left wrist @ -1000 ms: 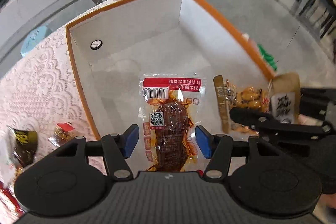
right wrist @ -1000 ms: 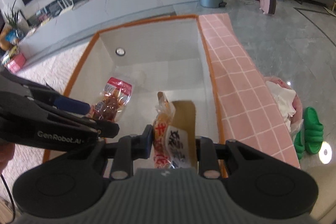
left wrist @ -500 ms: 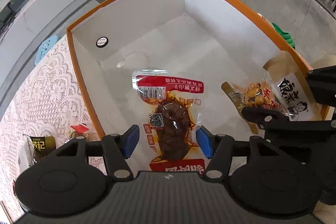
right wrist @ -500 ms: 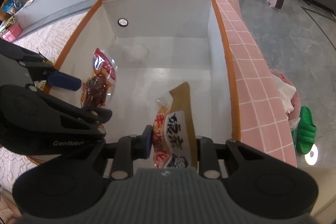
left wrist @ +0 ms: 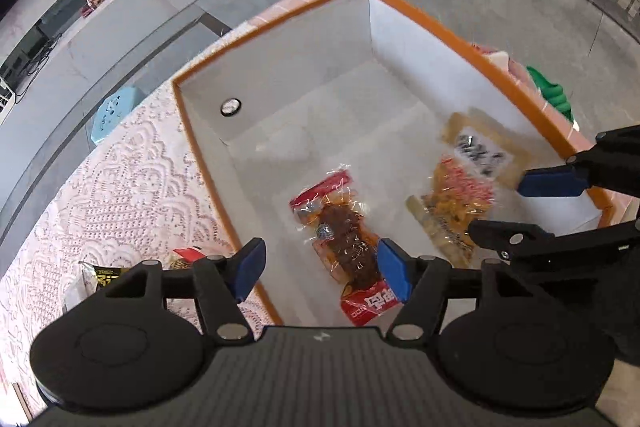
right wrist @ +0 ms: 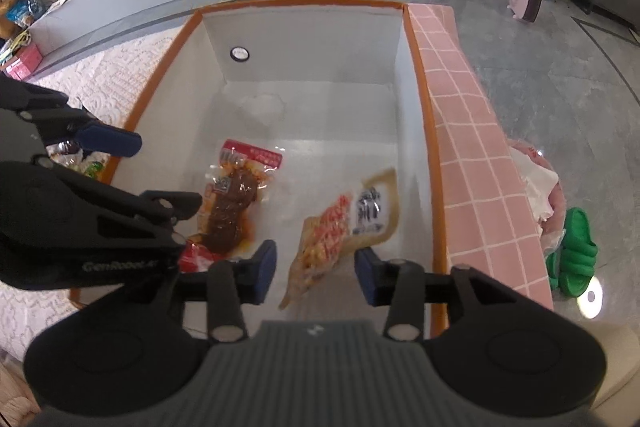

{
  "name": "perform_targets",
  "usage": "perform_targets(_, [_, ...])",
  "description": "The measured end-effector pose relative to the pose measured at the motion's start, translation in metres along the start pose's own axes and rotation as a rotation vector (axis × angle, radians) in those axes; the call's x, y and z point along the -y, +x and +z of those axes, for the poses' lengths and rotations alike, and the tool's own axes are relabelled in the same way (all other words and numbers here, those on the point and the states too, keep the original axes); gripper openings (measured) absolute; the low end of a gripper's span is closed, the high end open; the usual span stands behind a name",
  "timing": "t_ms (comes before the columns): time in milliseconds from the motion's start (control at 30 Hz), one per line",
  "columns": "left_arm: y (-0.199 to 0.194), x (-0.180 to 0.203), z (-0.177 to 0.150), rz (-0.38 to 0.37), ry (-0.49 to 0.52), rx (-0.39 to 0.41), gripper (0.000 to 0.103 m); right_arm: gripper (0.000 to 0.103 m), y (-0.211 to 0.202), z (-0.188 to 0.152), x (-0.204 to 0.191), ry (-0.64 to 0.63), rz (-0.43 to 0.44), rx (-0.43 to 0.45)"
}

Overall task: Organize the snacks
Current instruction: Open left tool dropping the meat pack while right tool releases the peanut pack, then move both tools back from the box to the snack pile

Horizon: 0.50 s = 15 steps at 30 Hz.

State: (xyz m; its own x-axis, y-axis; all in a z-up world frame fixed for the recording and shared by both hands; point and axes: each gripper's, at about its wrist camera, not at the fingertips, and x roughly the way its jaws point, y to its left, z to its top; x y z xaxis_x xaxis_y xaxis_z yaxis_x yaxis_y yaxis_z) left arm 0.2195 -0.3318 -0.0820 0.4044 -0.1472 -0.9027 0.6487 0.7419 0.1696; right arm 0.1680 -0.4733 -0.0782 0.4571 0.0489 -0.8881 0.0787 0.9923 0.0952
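Lying in the orange-rimmed box [right wrist: 424, 115], the red meat packet [right wrist: 236, 203] and blurred tan snack packet [right wrist: 344, 223] touch neither hand-held gripper; left hand-held gripper [left wrist: 320, 269] and right hand-held gripper [right wrist: 316, 269] are opening, the left hiding the red packet's near end.

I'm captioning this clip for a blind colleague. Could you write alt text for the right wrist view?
The right gripper, jaws opening, hangs over an orange-rimmed box with a yellow snack packet loose below it on the box floor. A red-topped meat snack packet lies to its left, beside the left gripper.
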Motion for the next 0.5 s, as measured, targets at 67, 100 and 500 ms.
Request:
perform_targets(67, [-0.011,-0.003,-0.002,-0.002,-0.016,0.02,0.075,0.043,-0.007,0.0,0.0,0.016,0.012,0.013])
perform_targets(100, [-0.017,-0.006,-0.003,0.004,-0.021,0.031,0.075,0.044,-0.012,0.001,-0.001,0.023,0.012,0.024])
perform_targets(500, [-0.1,-0.053,-0.049,-0.015,-0.223,0.296,0.075,0.055,-0.086,-0.012,-0.035,0.106,-0.012,0.327])
